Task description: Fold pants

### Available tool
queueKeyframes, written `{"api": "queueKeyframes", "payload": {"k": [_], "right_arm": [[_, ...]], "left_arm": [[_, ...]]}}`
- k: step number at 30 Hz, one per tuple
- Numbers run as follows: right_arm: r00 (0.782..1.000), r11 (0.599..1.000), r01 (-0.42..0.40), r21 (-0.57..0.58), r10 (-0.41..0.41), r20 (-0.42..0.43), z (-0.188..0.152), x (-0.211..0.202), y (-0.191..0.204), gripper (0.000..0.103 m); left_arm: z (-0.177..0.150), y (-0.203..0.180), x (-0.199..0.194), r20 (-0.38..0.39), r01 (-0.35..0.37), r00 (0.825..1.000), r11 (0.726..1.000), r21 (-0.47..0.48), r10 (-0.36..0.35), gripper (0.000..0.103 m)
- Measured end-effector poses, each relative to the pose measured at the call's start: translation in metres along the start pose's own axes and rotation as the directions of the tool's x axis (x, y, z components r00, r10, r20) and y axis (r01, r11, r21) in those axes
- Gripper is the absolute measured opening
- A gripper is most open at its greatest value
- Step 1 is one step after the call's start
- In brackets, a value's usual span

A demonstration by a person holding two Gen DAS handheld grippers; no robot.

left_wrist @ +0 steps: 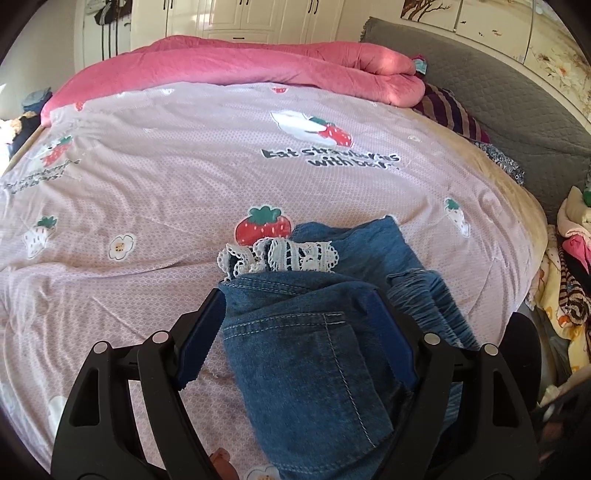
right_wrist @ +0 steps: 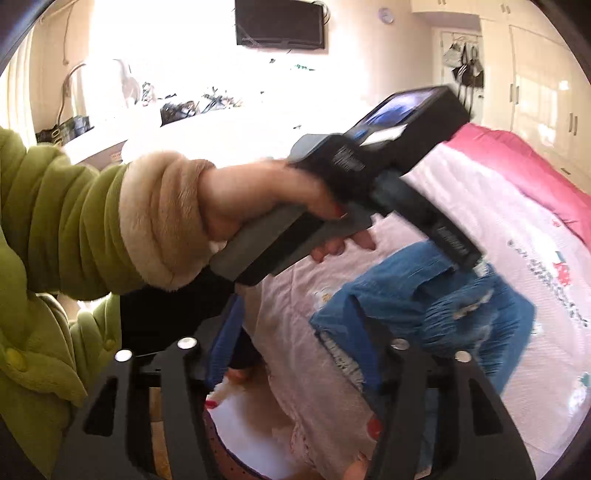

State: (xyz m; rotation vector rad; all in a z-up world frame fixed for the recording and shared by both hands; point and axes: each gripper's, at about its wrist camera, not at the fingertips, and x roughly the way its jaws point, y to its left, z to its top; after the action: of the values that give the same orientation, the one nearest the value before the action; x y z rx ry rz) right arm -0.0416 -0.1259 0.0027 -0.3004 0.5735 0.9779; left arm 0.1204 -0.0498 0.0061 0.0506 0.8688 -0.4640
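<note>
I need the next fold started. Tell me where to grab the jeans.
Probably take the jeans by the lace-trimmed hem, coming from the far side, toward the strawberry print. That edge lies loose and uppermost on the bedspread; the left gripper straddles the pocket, open.

A lived-in home bedroom is shown. A bed is covered by a pink strawberry-print quilt (left_wrist: 192, 155), with a rolled pink blanket (left_wrist: 258, 62) laid along its far edge and a grey padded headboard (left_wrist: 480, 85) at the right. Cream wardrobe doors (left_wrist: 255, 18) are seen on the far wall, and clothes are piled at the right (left_wrist: 569, 266). What appears to be a wall-mounted television (right_wrist: 280, 23) is seen, though glare washes out that side
</note>
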Motion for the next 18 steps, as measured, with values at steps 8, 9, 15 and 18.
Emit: {"api": "queueKeyframes", "payload": {"k": [8,9,15,18], "right_arm": [[0.969,0.937,0.226,0.265,-0.244,0.035,0.006,-0.039,-0.054,0.088],[0.962,0.920,0.252,0.299,-0.273,0.029,0.005,-0.040,-0.061,0.089],[0.933,0.827,0.327,0.457,-0.358,-0.019,0.002,-0.033,-0.102,0.096],[0.943,0.795,0.298,0.528,-0.329,-0.037,-0.003,-0.017,-0.119,0.098]], "left_arm": [[-0.013,0.007,-0.035,0.070,-0.059,0.996,0.998,-0.015,0.060,0.083],[-0.015,0.009,-0.037,0.072,-0.068,0.995,0.997,-0.021,0.070,0.084],[-0.035,0.019,-0.044,0.058,-0.088,0.994,0.995,-0.040,0.091,0.088],[-0.042,0.022,-0.037,0.030,-0.065,0.997,0.995,-0.072,0.067,0.088]]}}
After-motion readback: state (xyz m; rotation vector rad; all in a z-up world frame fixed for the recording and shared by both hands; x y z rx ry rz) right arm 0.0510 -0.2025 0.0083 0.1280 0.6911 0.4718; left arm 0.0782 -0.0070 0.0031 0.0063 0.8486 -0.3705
